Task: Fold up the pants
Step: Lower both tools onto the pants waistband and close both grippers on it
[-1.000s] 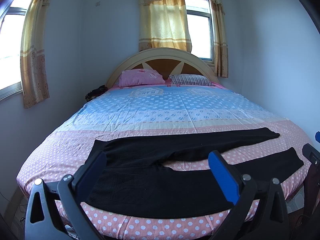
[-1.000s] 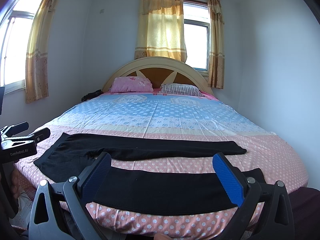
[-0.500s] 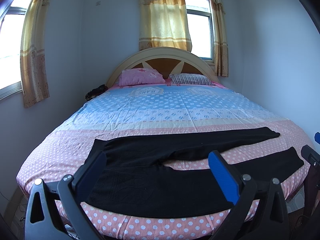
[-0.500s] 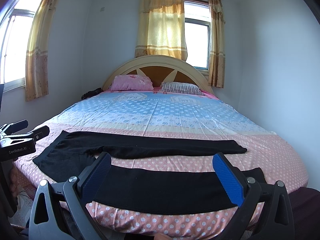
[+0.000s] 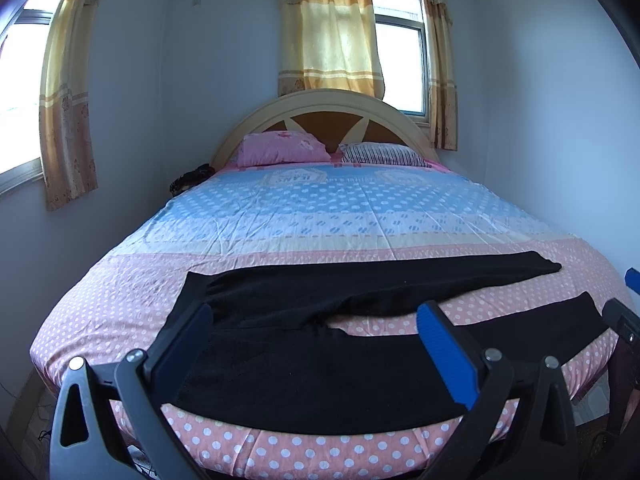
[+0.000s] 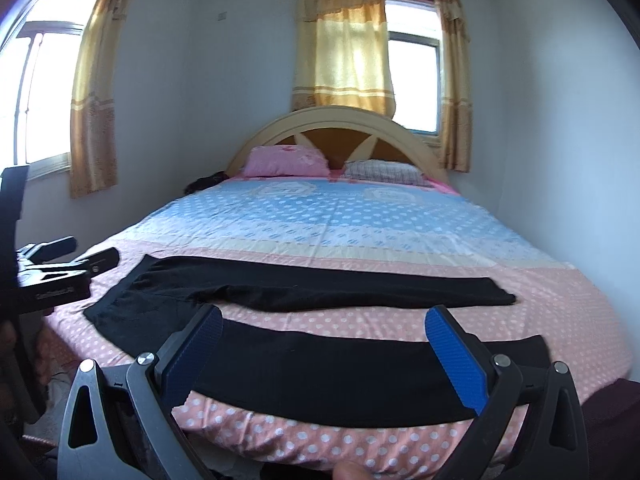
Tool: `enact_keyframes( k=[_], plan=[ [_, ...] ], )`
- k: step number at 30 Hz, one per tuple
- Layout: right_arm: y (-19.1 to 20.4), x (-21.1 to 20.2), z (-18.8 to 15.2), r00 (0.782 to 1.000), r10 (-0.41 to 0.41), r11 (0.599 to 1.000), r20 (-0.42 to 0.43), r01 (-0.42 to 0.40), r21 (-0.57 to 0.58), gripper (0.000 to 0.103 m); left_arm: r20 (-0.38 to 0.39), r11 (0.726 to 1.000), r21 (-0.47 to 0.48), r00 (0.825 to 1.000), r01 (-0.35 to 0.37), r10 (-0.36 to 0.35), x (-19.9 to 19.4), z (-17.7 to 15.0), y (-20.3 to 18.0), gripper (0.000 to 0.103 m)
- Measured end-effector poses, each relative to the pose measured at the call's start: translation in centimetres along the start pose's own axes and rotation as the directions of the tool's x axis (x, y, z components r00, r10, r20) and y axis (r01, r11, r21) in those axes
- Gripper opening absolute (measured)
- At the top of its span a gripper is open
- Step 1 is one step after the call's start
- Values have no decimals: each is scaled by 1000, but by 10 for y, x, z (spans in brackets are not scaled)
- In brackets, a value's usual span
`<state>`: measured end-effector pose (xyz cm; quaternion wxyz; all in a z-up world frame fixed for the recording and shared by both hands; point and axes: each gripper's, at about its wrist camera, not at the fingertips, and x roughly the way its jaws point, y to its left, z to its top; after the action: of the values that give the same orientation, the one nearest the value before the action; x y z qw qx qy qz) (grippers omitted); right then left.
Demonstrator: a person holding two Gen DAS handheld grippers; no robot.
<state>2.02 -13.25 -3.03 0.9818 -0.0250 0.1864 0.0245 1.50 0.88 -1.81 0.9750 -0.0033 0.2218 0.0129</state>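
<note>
We hang over the foot edge of the bed (image 5: 132, 276), and the black pants (image 5: 304, 344) lie flat across its pink dotted end, waistband toward the left edge, both legs running out toward the right edge. Starting at the left, our left gripper (image 5: 316, 344) floats above the seat of the pants with its jaws spread wide and nothing between them; one blue pad (image 5: 448, 356) shows clearly, and the fabric under it sits apart from the fingers. From the right wrist view the same gripper's black body pokes in near the bed's left edge, close to the waistband. Moving across, the far leg (image 6: 360, 290) stretches straight toward the right edge, and a strip of pink sheet separates it from the near leg (image 6: 340, 380), which runs along the foot edge itself. Our right gripper (image 6: 324, 344) hovers over that near leg, jaws also wide apart, gripping nothing, not touching the cloth. Up at the head edge we see a pink pillow (image 6: 286, 160) on the left, a striped pillow (image 6: 384, 170) just beside it on the right, both against the arched headboard (image 6: 336, 128).
</note>
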Motion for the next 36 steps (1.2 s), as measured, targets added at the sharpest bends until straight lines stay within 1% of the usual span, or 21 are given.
enact_keyframes(
  k=[2, 4, 5, 8, 10, 11, 12, 13, 14, 15, 16, 17, 20, 24, 25, 27, 28, 29, 30, 34, 36],
  plan=[
    [0, 5, -3, 1000, 6, 1000, -9, -6, -2, 102, -22, 1000, -6, 1000, -3, 3, 6, -2, 4, 103],
    [1, 11, -6, 1000, 3, 1000, -20, -4, -21, 102, -49, 1000, -9, 999, 15, -15, 17, -4, 8, 103],
    [0, 16, -9, 1000, -2, 999, -31, 1, -33, 102, -62, 1000, -10, 998, 10, -11, 23, -5, 12, 103],
    [-11, 34, -15, 997, -2, 999, -74, 0, -33, 102, -95, 999, -13, 995, -30, 29, 46, -3, 31, 103],
    [-23, 46, -19, 995, -2, 1000, -98, 0, -22, 102, -115, 997, -46, 991, -69, 64, 67, 2, 57, 103],
    [-31, 53, -20, 994, -2, 1000, -109, 0, -16, 101, -129, 993, -56, 987, -108, 100, 81, 5, 74, 103],
    [-39, 57, -22, 993, -5, 1000, -121, 4, -8, 97, -140, 990, -58, 983, -131, 121, 90, 6, 86, 103],
    [-46, 63, -24, 991, -8, 1000, -133, 8, -1, 86, -153, 986, -61, 978, -153, 142, 105, 9, 103, 103],
    [-56, 73, -25, 988, -2, 1000, -153, 3, 8, 80, -165, 984, -61, 974, -170, 158, 119, 11, 118, 103],
    [-64, 79, -26, 985, 3, 1000, -171, -1, 15, 69, -185, 978, -49, 964, -201, 189, 134, 12, 131, 103],
    [-74, 89, -27, 981, 2, 1000, -196, 2, 22, 64, -208, 970, -21, 950, -244, 234, 150, 13, 145, 103],
    [-81, 96, -28, 977, -8, 1000, -212, 14, 26, 63, -220, 963, 1, 940, -268, 262, 163, 13, 156, 103],
    [-109, 121, -29, 966, -52, 997, -255, 63, 36, 63, -254, 951, 32, 918, -306, 304, 199, 18, 188, 103],
    [-144, 146, -21, 951, -95, 991, -295, 117, 59, 63, -279, 956, 39, 915, -291, 290, 235, 25, 207, 99],
    [-152, 152, -18, 948, -102, 990, -301, 127, 66, 63, -290, 960, 42, 916, -278, 278, 244, 26, 209, 99],
    [-169, 164, -11, 943, -116, 985, -312, 149, 84, 63, -313, 969, 33, 918, -244, 242, 266, 25, 210, 92],
    [-176, 169, -6, 942, -113, 984, -316, 151, 97, 63, -333, 974, 31, 916, -226, 224, 278, 23, 211, 88],
    [-182, 173, -3, 941, -116, 982, -317, 156, 104, 63, -357, 978, 29, 912, -208, 205, 290, 21, 211, 88],
    [-187, 178, 0, 940, -127, 980, -318, 168, 104, 63, -363, 979, 26, 911, -200, 196, 299, 19, 212, 88],
    [-209, 199, 7, 926, -162, 975, -340, 203, 90, 63, -393, 986, 26, 905, -162, 159, 318, 12, 215, 86],
    [-220, 209, 9, 922, -164, 973, -351, 210, 99, 63, -400, 990, 21, 906, -138, 134, 322, 11, 217, 85]
  ],
)
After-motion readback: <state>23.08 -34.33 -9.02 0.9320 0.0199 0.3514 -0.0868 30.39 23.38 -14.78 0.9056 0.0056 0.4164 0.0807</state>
